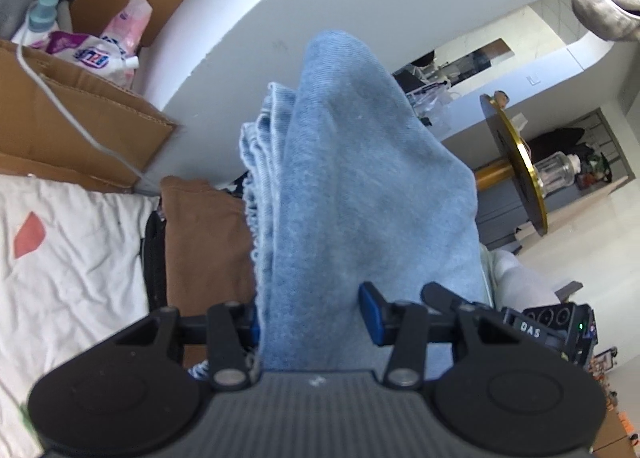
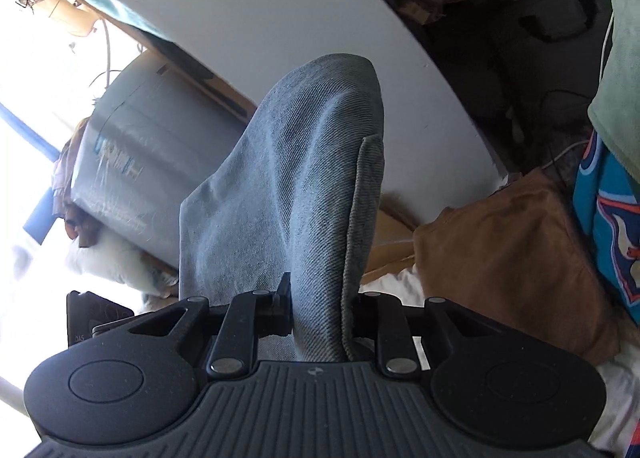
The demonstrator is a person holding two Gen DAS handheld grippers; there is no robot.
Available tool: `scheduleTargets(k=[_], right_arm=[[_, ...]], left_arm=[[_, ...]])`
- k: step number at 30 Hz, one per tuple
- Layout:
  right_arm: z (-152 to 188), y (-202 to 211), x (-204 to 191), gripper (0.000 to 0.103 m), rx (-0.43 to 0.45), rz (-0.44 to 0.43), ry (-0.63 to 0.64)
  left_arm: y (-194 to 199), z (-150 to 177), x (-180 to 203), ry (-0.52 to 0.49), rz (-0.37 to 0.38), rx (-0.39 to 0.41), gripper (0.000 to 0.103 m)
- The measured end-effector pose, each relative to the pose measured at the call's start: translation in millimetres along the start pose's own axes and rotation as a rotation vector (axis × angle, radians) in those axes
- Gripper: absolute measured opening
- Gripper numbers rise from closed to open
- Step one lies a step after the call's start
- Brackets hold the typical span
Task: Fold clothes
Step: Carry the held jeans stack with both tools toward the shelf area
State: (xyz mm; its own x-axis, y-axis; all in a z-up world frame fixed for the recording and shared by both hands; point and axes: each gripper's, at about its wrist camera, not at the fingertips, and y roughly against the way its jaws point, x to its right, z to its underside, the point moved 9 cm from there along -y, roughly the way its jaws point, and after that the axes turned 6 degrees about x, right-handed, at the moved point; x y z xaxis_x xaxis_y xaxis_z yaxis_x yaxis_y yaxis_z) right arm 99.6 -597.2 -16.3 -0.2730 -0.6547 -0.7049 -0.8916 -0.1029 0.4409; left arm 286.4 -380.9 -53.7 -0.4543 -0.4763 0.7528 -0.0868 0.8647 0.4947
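Each gripper, left gripper (image 1: pixel 314 322) and right gripper (image 2: pixel 320 312), clamps the blue jeans (image 1: pixel 360 178). That thick bundle ahead of the left gripper could slip out, undoing the fold.

The left gripper (image 1: pixel 312 318) is built of matte black plastic: two round discs flank a grey ribbed centre plate, and flat black link bars run forward from silver rivets. Its fingertips (image 1: pixel 370 308) carry blue pads (the other one is mostly hidden). The right gripper (image 2: pixel 320 310) has the same discs, the same ribbed plate with a small stamped mark, and the same silver rivets on its link bars, but its fingers (image 2: pixel 282 306) look black throughout.
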Motion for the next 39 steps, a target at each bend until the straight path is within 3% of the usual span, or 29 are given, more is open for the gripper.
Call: scheduleTargets(k=[5, 12, 18, 23, 30, 39], right_arm=[[-2, -28, 33, 0.022, 0.007, 0.007, -0.010], [16, -66, 94, 0.022, 0.015, 0.049, -0.040], [31, -76, 136, 0.022, 0.079, 0.053, -0.026], [33, -84, 171, 0.022, 0.082, 0.090, -0.024], [20, -104, 192, 0.022, 0.046, 0.146, 0.048], [18, -124, 201, 0.022, 0.019, 0.166, 0.060]], left_arm=[[-33, -3, -20, -0.028, 0.017, 0.004, 0.048], [-86, 18, -61, -0.022, 0.036, -0.021, 0.048], [-123, 39, -84, -0.022, 0.073, -0.031, 0.048], [-150, 48, -91, -0.016, 0.080, -0.045, 0.048], [-183, 53, -99, 0.029, 0.079, -0.064, 0.048], [-194, 50, -111, 0.075, 0.048, -0.057, 0.048]])
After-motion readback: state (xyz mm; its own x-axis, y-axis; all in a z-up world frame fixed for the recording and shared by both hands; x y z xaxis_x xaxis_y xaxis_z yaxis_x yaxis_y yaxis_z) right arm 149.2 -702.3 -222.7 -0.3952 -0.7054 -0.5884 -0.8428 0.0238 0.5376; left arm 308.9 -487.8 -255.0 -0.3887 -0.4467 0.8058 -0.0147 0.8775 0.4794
